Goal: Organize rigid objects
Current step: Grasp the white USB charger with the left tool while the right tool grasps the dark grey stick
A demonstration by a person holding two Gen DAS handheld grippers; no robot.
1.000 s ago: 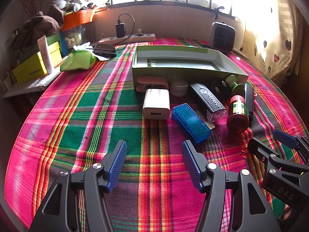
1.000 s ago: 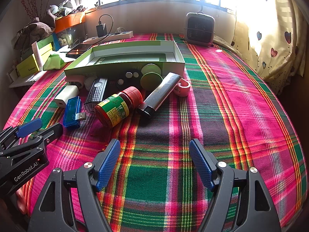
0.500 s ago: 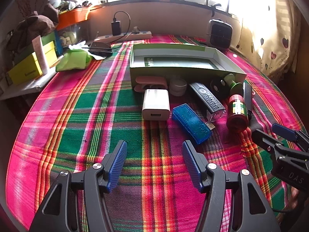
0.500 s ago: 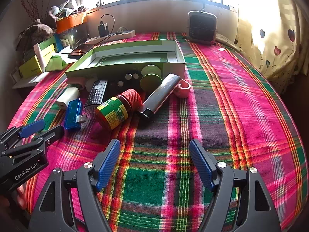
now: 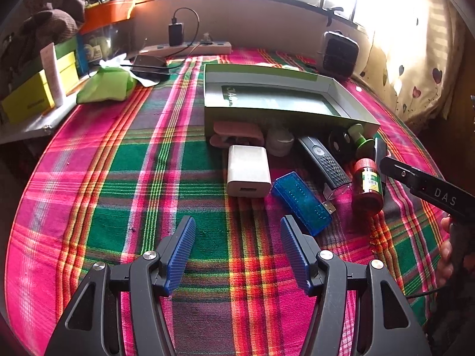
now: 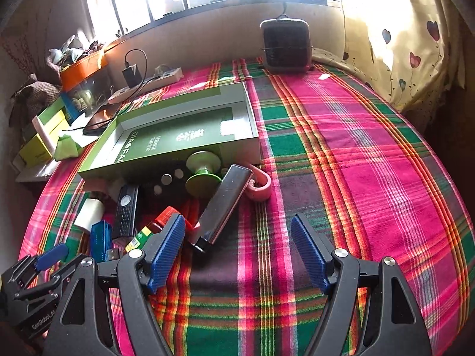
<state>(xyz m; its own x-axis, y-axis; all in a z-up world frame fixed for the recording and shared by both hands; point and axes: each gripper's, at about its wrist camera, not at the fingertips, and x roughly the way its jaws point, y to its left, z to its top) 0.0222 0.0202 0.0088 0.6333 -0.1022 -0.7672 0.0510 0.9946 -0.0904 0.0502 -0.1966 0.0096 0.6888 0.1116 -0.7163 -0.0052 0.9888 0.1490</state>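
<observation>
A green open box (image 5: 282, 101) lies on the plaid cloth with small items along its near side. From left to right they are a pink piece (image 5: 237, 135), a white charger (image 5: 248, 170), a blue USB device (image 5: 299, 201), a black remote (image 5: 323, 163) and a red-capped bottle (image 5: 367, 185). My left gripper (image 5: 237, 237) stands open, empty, just short of the charger and USB device. My right gripper (image 6: 237, 234) is open over the cloth. Its left finger covers part of the bottle (image 6: 164, 219), with a black bar (image 6: 225, 207) just ahead. A green spool (image 6: 203, 172) and pink hook (image 6: 261, 187) lie beyond.
A small heater (image 6: 285, 44) stands at the far edge, and a power strip (image 6: 148, 84) with a plugged charger lies by the wall. A green cloth (image 5: 107, 84), a phone (image 5: 150, 65) and yellow boxes (image 5: 29, 101) sit at the left. A heart-print curtain (image 6: 400, 44) hangs on the right.
My right gripper has moved forward toward the bottle and black bar, rising and tilting. My left gripper has edged closer to the charger. Both have stayed open.
</observation>
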